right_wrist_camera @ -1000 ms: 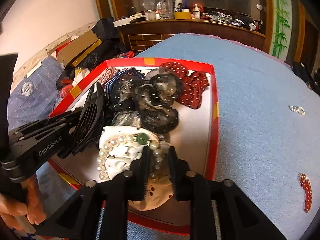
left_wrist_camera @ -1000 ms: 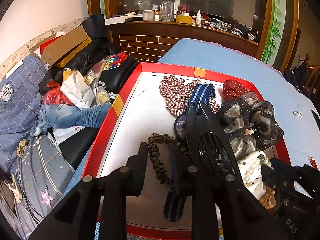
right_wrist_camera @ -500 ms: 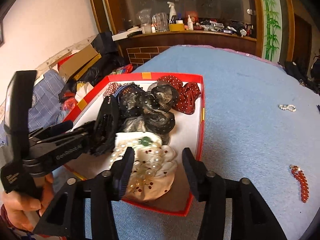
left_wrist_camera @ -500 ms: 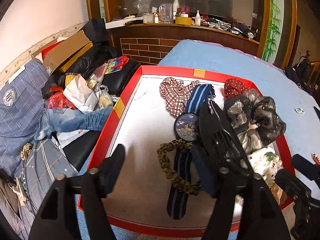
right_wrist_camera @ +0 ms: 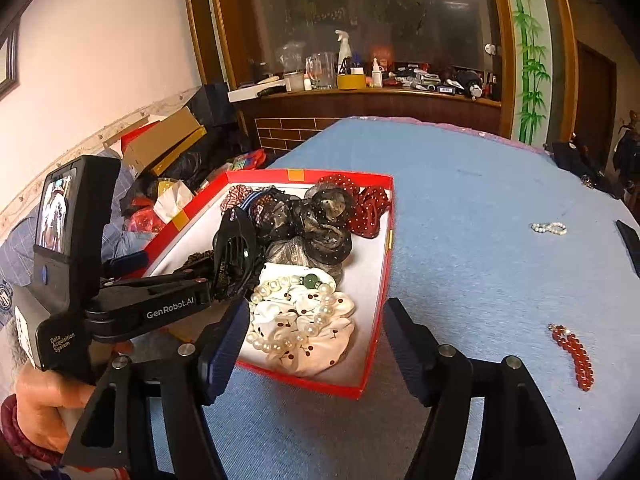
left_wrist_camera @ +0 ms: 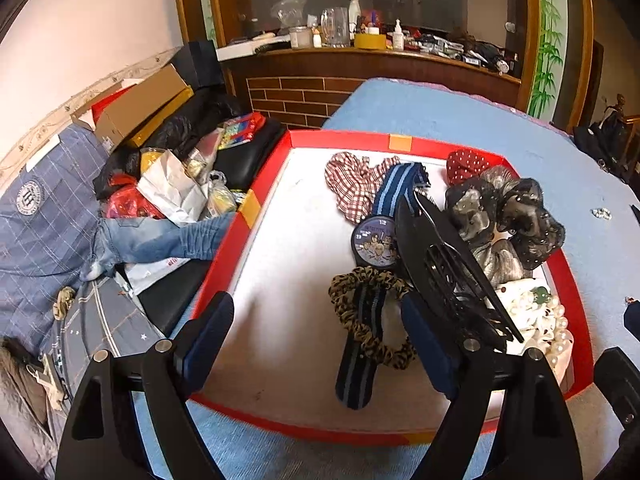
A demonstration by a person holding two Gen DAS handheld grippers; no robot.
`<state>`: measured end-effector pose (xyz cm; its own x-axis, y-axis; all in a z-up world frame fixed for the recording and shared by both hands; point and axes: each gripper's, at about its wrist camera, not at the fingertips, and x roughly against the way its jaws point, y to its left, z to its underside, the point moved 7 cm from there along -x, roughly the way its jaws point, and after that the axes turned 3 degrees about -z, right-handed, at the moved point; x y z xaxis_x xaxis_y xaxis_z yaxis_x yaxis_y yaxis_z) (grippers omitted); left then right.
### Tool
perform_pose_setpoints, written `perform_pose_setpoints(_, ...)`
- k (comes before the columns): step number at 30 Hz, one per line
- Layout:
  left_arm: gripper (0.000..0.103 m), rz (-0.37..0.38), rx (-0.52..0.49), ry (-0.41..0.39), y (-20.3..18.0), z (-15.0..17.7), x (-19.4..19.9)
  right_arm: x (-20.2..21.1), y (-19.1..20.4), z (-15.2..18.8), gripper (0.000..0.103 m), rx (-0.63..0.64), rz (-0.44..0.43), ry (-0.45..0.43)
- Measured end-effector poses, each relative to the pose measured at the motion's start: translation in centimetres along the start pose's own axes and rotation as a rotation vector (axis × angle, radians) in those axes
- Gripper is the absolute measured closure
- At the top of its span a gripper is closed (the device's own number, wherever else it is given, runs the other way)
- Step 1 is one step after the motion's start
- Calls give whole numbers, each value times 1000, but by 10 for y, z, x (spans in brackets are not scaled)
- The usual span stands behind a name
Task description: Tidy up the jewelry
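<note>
Opening over the red-rimmed cardboard tray [left_wrist_camera: 260, 184] at frame centre, left hand-held gripper [left_wrist_camera: 318, 342] and right hand-held gripper [right_wrist_camera: 316, 338] spread wide, pinching nothing.

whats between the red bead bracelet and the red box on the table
Only bare blue tablecloth lies between the red bead bracelet and the red box, seen in the right wrist view.
</note>
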<state>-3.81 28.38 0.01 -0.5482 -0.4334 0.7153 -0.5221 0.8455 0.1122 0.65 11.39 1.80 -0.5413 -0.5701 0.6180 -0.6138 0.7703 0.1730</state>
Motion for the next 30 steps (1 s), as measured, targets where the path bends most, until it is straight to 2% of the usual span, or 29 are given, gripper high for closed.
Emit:
perform_pose_setpoints(6,14,-12,15,-47,6,3,27,17,3,2,22,-5,9,-17)
perform_pose_setpoints(10,14,-13,3,-71,4,14,45,32,2,9,12,-25,26,-29)
perform_pose_setpoints(16,14,3,2,-109,-1,42,70,53,-6,38,11,-68,100,-5)
perform_pose_setpoints(20,11,15,0,-162,-3,60,96,71,-9,58,11,-115,132,-2)
perform_pose_setpoints(26,0,47,16,-231,2,77,137,116,-2,75,10,-123,188,-52)
perform_pose_setpoints(28,0,57,3,-245,-1,82,145,138,2,78,5,-123,199,-91)
perform_pose_setpoints(30,0,29,-23,-258,-2,89,150,151,5,83,3,-103,206,-119)
